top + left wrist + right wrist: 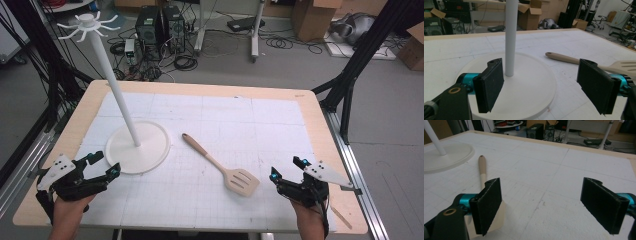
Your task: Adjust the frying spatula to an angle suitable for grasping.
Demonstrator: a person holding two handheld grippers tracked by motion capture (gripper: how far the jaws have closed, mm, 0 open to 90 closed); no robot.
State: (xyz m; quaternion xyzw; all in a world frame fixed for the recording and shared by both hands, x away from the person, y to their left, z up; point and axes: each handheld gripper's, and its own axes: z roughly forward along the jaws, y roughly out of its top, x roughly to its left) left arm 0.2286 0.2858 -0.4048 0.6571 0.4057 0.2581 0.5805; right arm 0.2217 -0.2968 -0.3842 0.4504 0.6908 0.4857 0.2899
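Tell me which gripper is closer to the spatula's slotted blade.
The right gripper. It sits just right of the spatula blade, while the left gripper is off by the stand's base, away from the blade.

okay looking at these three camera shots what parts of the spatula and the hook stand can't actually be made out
- Spatula blade: in the right gripper view its slotted head sits behind the gripper's own left jaw; in the left gripper view the right jaw and the frame edge cut it off.
- Stand hooks: the top is cut off by the upper edge in both gripper views; in the high view the hooks are too small to count surely.
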